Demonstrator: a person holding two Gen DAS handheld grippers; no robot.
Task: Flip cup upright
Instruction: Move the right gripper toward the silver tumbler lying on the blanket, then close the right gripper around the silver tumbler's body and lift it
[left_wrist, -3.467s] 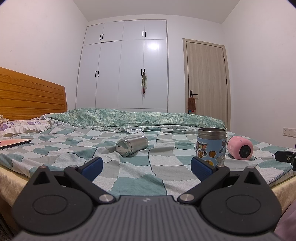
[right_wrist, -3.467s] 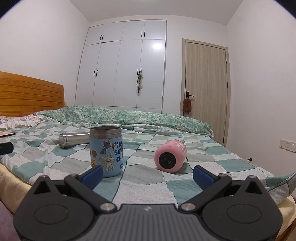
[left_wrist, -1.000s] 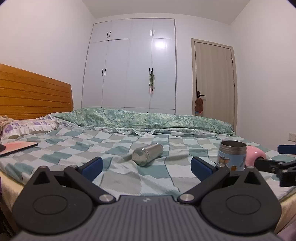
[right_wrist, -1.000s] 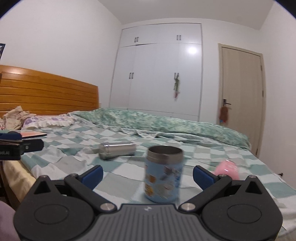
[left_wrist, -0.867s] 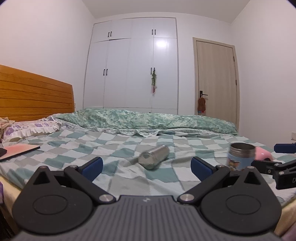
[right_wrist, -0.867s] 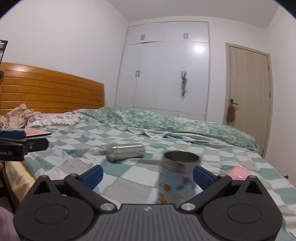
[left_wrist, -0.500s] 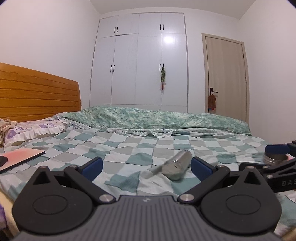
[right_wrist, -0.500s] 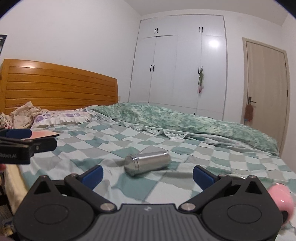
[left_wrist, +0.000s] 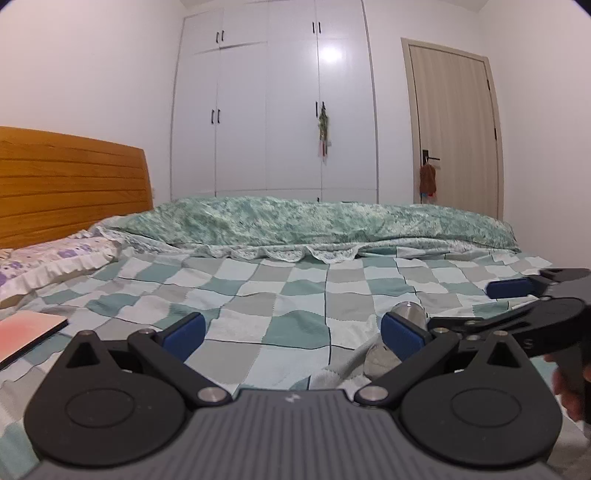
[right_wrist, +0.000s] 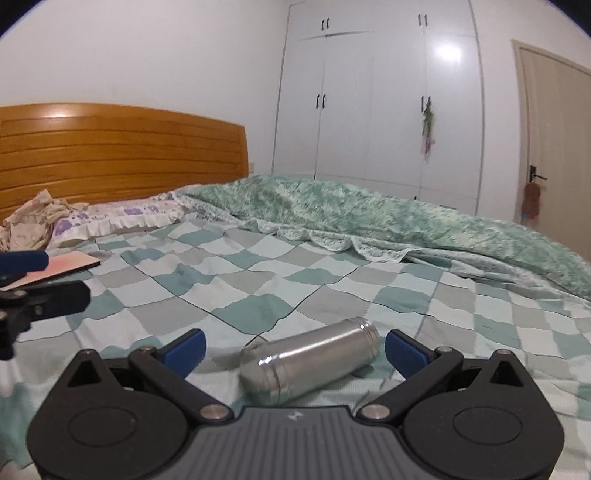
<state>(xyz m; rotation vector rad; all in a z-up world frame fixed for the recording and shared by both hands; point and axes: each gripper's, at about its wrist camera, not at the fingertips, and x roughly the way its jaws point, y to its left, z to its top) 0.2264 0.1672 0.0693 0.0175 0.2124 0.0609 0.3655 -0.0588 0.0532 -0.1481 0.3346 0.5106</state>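
A steel cup lies on its side on the checked bedspread. My right gripper is open, its blue pads on either side of the cup and close above it. In the left wrist view the cup shows partly behind my left gripper's right finger, with the right gripper reaching in from the right. My left gripper is open and empty, to the left of the cup.
A pink book lies at the bed's left edge, also in the left wrist view. Pillows and the wooden headboard are at far left. A rumpled green quilt lies across the far side.
Both grippers have swung left and moved in toward the steel cup. The sticker cup and pink cup have left both views. The right gripper now brackets the steel cup.
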